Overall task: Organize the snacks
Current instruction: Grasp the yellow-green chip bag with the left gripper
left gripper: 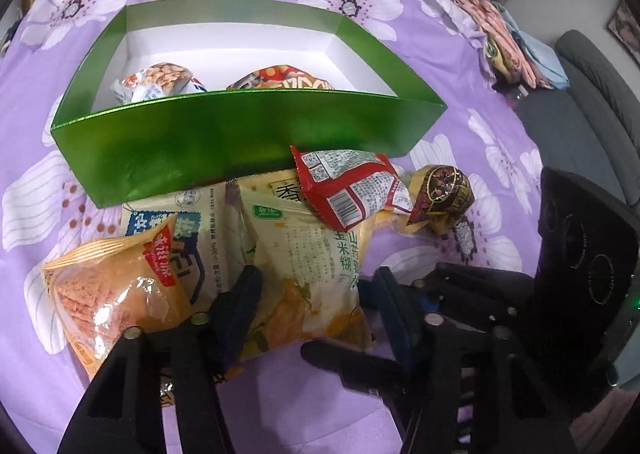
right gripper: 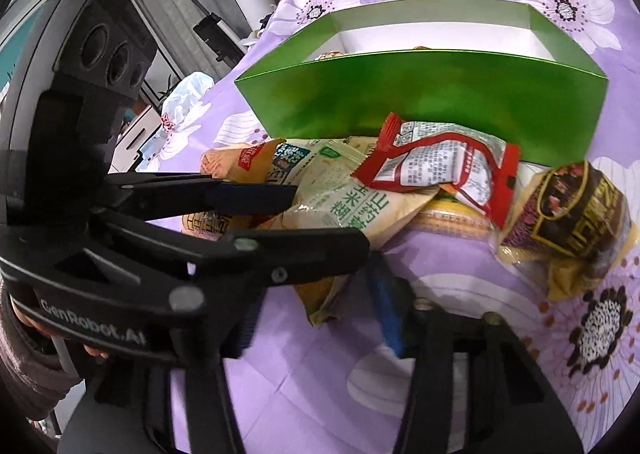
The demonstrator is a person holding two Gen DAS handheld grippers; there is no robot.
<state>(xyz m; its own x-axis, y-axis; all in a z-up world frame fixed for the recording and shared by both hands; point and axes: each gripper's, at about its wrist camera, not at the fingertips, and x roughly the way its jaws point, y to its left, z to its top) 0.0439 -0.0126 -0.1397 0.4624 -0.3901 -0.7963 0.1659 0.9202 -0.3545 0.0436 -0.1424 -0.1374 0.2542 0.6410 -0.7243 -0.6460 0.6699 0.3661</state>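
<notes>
Left tool [left gripper: 308, 294] pinches the cream snack packet [left gripper: 308, 274] lying at 6 o'clock of the green box [left gripper: 240, 141]; right tool [right gripper: 320, 318], part-spread, empty; lift squarely, clearing the near wall.

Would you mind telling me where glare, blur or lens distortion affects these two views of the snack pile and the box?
Left wrist view: the fisheye bows the green box into a boat shape, soft glare streaks its glossy front wall, the red packet prints sharp. Right wrist view: the same bowing, the near black tongs are blurred at their edges, the dark gold-trimmed packet looks soft.
</notes>
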